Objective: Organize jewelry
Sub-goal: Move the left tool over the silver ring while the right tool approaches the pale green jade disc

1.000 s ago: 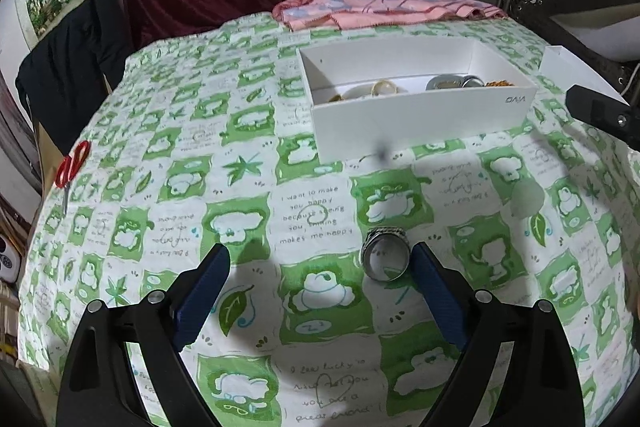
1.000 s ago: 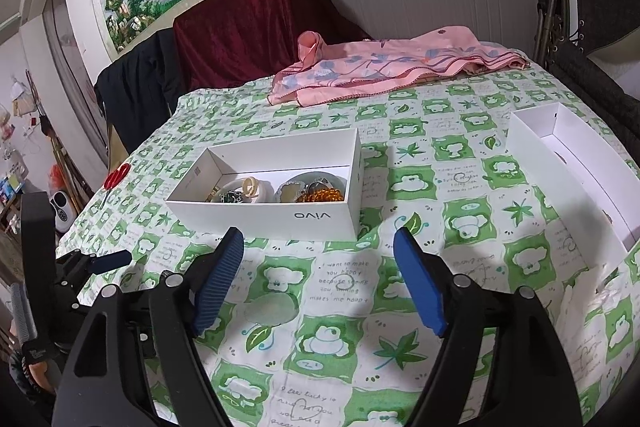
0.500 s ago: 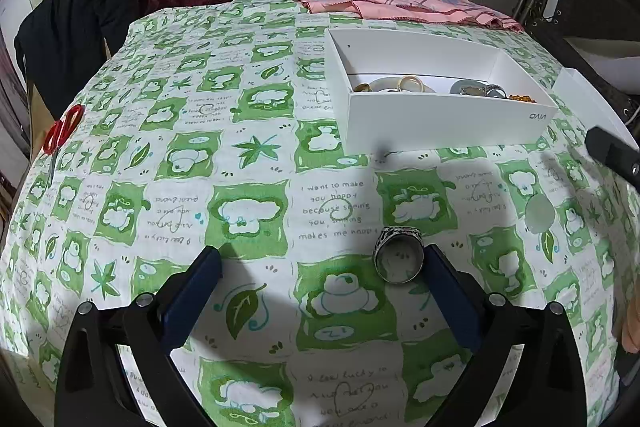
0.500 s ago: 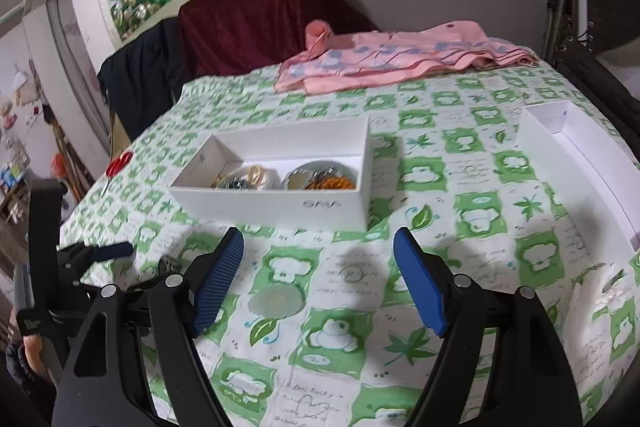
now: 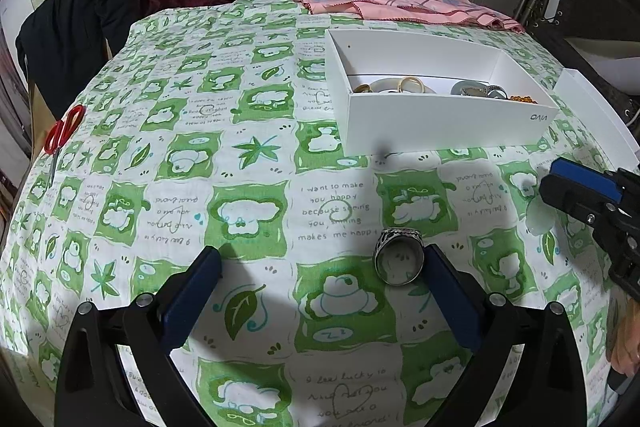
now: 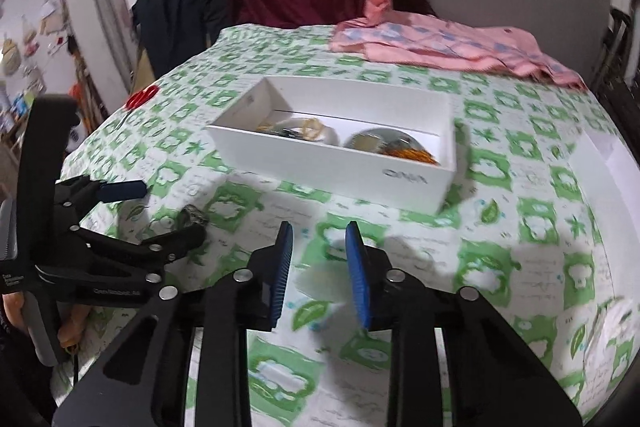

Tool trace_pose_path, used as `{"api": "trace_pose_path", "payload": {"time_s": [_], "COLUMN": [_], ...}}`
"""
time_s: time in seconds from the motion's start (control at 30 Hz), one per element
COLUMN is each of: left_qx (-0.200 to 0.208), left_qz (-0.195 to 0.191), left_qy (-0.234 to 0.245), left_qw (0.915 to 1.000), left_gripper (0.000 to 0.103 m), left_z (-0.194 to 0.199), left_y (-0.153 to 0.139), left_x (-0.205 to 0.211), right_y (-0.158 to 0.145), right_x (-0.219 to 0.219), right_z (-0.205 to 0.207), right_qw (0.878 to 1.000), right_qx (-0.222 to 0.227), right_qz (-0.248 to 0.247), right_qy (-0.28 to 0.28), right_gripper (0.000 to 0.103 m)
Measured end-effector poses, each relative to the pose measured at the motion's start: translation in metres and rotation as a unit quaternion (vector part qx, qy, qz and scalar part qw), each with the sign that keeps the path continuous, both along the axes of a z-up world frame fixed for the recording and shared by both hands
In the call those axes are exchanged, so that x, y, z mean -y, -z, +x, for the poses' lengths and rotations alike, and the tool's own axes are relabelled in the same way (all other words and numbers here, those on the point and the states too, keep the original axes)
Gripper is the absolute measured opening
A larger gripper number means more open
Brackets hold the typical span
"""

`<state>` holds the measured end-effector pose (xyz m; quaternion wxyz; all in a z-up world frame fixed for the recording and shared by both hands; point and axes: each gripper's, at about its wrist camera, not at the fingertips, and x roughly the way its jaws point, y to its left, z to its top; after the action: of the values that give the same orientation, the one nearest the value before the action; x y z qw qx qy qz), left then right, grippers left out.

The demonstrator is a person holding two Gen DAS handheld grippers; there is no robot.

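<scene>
Green-and-white checked cloth (image 5: 256, 211), soft and printed with bears, leaves and bits of writing, covers the counter, with a dark red drape behind it and a crumpled pink garment (image 5: 400, 3) at the top of the frame.

What matters for the coming move is a silver ring (image 5: 399, 257), a broad metal band with a patterned, openwork-looking top. It lies on its side in the lower middle of the left wrist view, its round opening facing the camera, just inside the right-hand pad of the left tongs (image 5: 320, 279) and close to touching it. Those tongs stand spread as wide as they go and grip nothing, so that hand looks much the nearer one.

The right tongs (image 6: 320, 267) have just been narrowing to a small gap. A pale, translucent round thing (image 6: 320, 281) on the cloth shows between the blue ribbed pads, but blur hides whether they press on it.

Beyond, in the upper right of the left view, sits a white cardboard box (image 5: 440, 125), stiff and straight-walled, holding bangles and beads. A second white tray (image 6: 608, 187) lies at the right edge; red-handled scissors (image 5: 64, 131) lie far left.
</scene>
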<state>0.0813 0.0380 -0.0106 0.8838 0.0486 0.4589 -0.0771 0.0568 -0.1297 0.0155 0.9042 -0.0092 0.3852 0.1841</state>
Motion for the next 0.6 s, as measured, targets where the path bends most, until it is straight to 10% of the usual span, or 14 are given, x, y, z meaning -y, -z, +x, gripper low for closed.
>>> {"api": "trace_pose_path", "payload": {"time_s": [0.6], "left_qx": [0.0], "left_qz": [0.0], "left_qy": [0.0], "left_qw": [1.0], "left_gripper": [0.099], "left_z": [0.001], "left_y": [0.0], "left_x": [-0.001], "right_y": [0.018], "right_x": [0.018], "right_z": [-0.04], "right_qw": [0.995], "right_qx": [-0.039], "right_qz": [-0.068], "right_qy": [-0.068], "right_gripper": [0.02]}}
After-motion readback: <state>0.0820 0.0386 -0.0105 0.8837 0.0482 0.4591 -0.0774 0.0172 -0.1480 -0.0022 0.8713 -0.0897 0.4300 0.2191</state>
